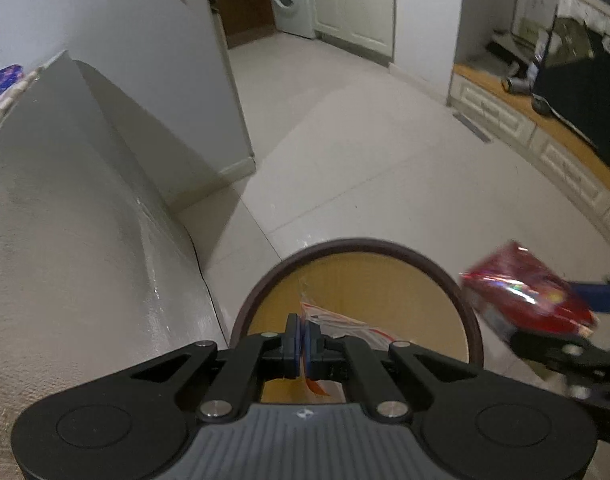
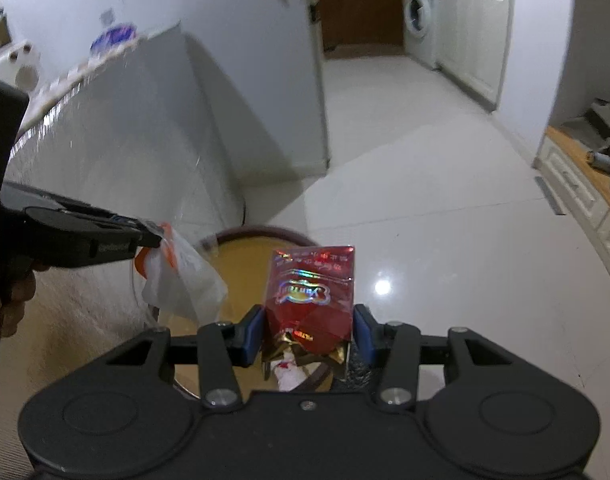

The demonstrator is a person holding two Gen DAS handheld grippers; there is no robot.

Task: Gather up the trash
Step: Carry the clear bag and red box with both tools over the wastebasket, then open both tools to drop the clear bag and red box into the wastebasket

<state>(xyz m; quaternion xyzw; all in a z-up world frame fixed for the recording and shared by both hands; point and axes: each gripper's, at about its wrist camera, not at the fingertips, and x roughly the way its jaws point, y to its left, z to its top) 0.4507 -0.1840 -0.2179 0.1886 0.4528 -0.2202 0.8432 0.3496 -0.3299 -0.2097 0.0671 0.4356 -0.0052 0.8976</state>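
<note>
A glossy white tiled floor (image 2: 445,240) runs away toward a doorway, catching a bright spot of lamp light, with plain white walls (image 1: 137,60) and a white washing machine (image 2: 419,20) beside pale panelled cupboards at the far end. Along the right side sits a low cabinet with a wooden top (image 1: 561,136) and moulded white drawer fronts. On the left rises a big pale, slightly grainy curved surface (image 1: 65,240), its upper edge cluttered with things too blurred to name. Below both tools stands a round bin (image 1: 369,276) with a dark brown rim and a smooth tan inside. The right gripper (image 2: 309,330) holds its blue-padded jaws clamped on a red cigarette pack (image 2: 311,292), a shiny box with holographic lettering and torn gold foil at its lower end, held over the bin's near edge. The left gripper (image 1: 303,342) has its jaws pressed together on a thin clear plastic bag (image 2: 185,280) with orange-red trim, crinkled and limp, hanging above the bin's left side, close beside the pack but not touching it.
</note>
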